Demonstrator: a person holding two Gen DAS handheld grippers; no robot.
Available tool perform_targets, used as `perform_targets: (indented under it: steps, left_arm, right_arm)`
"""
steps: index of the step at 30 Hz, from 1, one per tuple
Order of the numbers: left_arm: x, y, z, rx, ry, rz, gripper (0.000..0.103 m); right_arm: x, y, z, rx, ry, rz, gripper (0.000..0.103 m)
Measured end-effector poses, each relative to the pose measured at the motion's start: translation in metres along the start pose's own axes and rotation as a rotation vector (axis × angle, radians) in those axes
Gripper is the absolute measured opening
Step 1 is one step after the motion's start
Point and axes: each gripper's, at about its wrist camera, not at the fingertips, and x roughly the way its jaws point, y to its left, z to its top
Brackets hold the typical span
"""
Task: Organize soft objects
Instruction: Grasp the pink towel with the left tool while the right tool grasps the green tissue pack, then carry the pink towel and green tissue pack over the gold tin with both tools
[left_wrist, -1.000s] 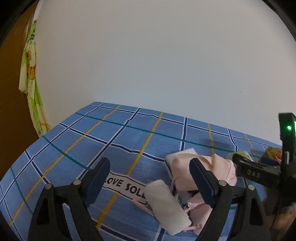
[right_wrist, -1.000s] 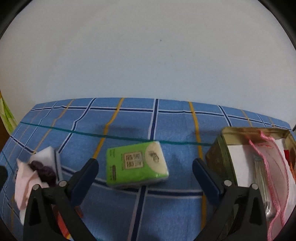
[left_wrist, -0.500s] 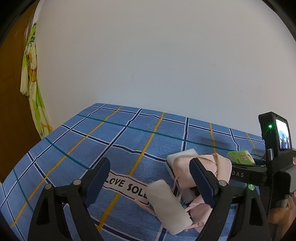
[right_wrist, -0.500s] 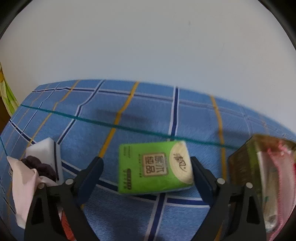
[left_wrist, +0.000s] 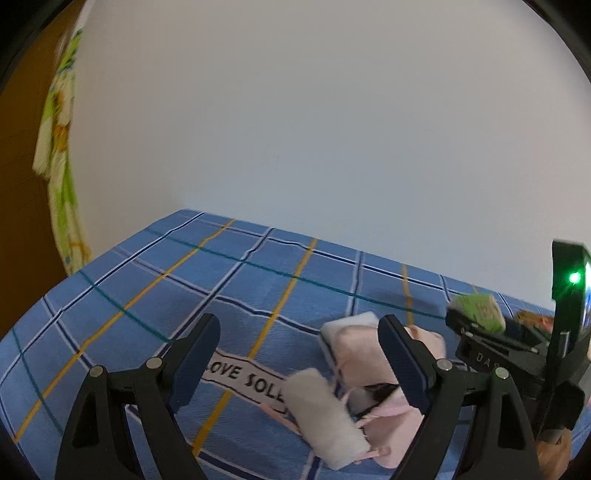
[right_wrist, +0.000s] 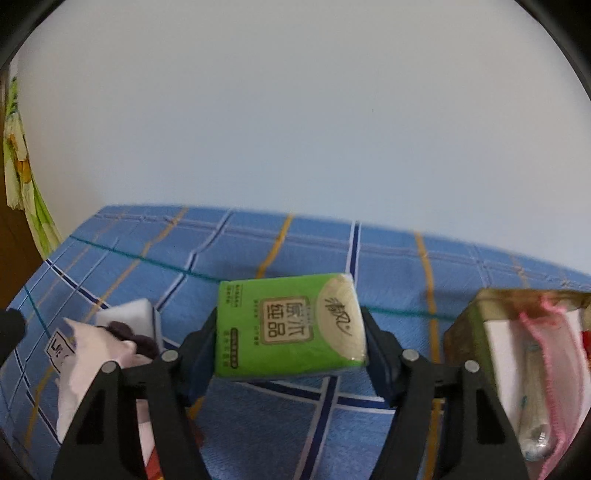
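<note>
**Right gripper closes on the green tissue pack**

Nearest in the right wrist view, the right gripper (right_wrist: 290, 341) has its jaws closing on the tissue pack (right_wrist: 288, 325), and both pads press its short ends. The pack's long axis runs crosswise between the fingers, its printed face tipped up toward the camera, its cream-coloured end to the right. It sits clear of the blue checked bedsheet (right_wrist: 388, 258); a second ago it lay flat on the sheet between wide-open jaws. To the right, near the sheet's right edge, stands an open box (right_wrist: 476, 317) with a pink cloth (right_wrist: 554, 343) in it.

The left gripper (left_wrist: 297, 363) hovers wide open, nothing between its fingers, as it was before. Past its tips lie a white roll (left_wrist: 325, 417) and a pink bundle (left_wrist: 364, 350), touching. Beyond is the wall (left_wrist: 332, 129).
</note>
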Motion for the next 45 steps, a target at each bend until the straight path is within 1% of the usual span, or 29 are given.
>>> perform_targets:
  steps: [2, 4, 7, 11, 15, 17, 19, 20, 21, 22, 23, 25, 26, 27, 29, 30, 32, 34, 35, 37, 38, 40, 43, 45]
  left_arm:
    - [-0.001, -0.007, -0.001, 0.034, -0.005, -0.025, 0.089]
    - [-0.002, -0.015, -0.003, 0.067, 0.004, -0.078, 0.089]
    - [-0.001, -0.025, -0.006, 0.104, 0.023, -0.137, 0.089]
    - [0.001, -0.033, -0.010, 0.133, 0.048, -0.181, 0.089]
    - [0.004, -0.040, -0.013, 0.140, 0.080, -0.237, 0.089]
    - [0.005, -0.047, -0.017, 0.164, 0.084, -0.236, 0.089]
    - [0.005, -0.057, -0.020, 0.210, 0.081, -0.221, 0.089]
    - [0.004, -0.061, -0.022, 0.227, 0.075, -0.206, 0.089]
    - [0.006, -0.066, -0.023, 0.247, 0.072, -0.175, 0.089]
    - [0.011, -0.068, -0.024, 0.256, 0.093, -0.146, 0.088]
    - [0.015, -0.068, -0.024, 0.253, 0.114, -0.140, 0.085]
    - [0.023, -0.064, -0.023, 0.227, 0.153, -0.146, 0.060]
    - [0.026, -0.061, -0.023, 0.209, 0.164, -0.143, 0.054]
    - [0.028, -0.055, -0.022, 0.173, 0.173, -0.147, 0.046]
    - [0.023, -0.044, -0.020, 0.100, 0.142, -0.174, 0.038]
    - [0.020, -0.041, -0.020, 0.086, 0.127, -0.176, 0.030]
    - [0.014, -0.038, -0.019, 0.069, 0.092, -0.163, 0.026]
    - [0.006, -0.035, -0.017, 0.061, 0.048, -0.165, 0.018]
    - [0.004, -0.034, -0.015, 0.053, 0.033, -0.170, 0.017]
    - [-0.005, -0.027, -0.012, 0.006, -0.011, -0.200, 0.015]
    - [-0.008, -0.026, -0.011, -0.012, -0.031, -0.219, 0.015]
    - [-0.024, -0.018, -0.005, -0.071, -0.111, -0.327, 0.015]
    - [-0.039, -0.012, -0.001, -0.120, -0.183, -0.440, 0.015]
    - [-0.041, -0.009, 0.000, -0.139, -0.196, -0.463, 0.015]
  right_arm:
    - [-0.011, -0.002, 0.002, 0.004, -0.037, -0.015, 0.070]
    - [-0.025, -0.008, 0.004, 0.015, -0.075, -0.024, 0.070]
    - [-0.045, -0.015, 0.003, 0.016, -0.116, -0.040, 0.070]
    - [-0.061, -0.023, -0.005, -0.008, -0.150, -0.088, 0.070]
    - [-0.079, -0.036, -0.017, -0.026, -0.164, -0.109, 0.070]
    - [-0.087, -0.043, -0.024, -0.035, -0.161, -0.110, 0.070]
    - [-0.092, -0.047, -0.028, -0.036, -0.157, -0.112, 0.070]
    - [-0.094, -0.051, -0.030, -0.033, -0.153, -0.110, 0.070]
    - [-0.095, -0.053, -0.029, -0.026, -0.151, -0.105, 0.070]
    - [-0.096, -0.054, -0.030, -0.020, -0.152, -0.102, 0.070]
    - [-0.097, -0.056, -0.029, -0.016, -0.153, -0.099, 0.070]
    - [-0.099, -0.057, -0.028, -0.011, -0.153, -0.093, 0.070]
    - [-0.099, -0.057, -0.029, -0.011, -0.153, -0.091, 0.070]
    - [-0.098, -0.056, -0.029, -0.013, -0.151, -0.089, 0.070]
    - [-0.097, -0.051, -0.031, -0.021, -0.149, -0.086, 0.070]
    - [-0.097, -0.050, -0.031, -0.028, -0.149, -0.083, 0.070]
    - [-0.097, -0.047, -0.032, -0.033, -0.151, -0.080, 0.070]
    - [-0.097, -0.045, -0.033, -0.035, -0.154, -0.076, 0.070]
    - [-0.098, -0.045, -0.033, -0.035, -0.158, -0.076, 0.070]
    - [-0.099, -0.046, -0.033, -0.034, -0.165, -0.075, 0.070]
    - [-0.099, -0.047, -0.033, -0.031, -0.167, -0.074, 0.070]
    - [-0.101, -0.050, -0.033, -0.018, -0.175, -0.068, 0.070]
    - [-0.105, -0.054, -0.033, 0.003, -0.197, -0.057, 0.070]
    - [-0.109, -0.056, -0.033, 0.015, -0.213, -0.046, 0.070]
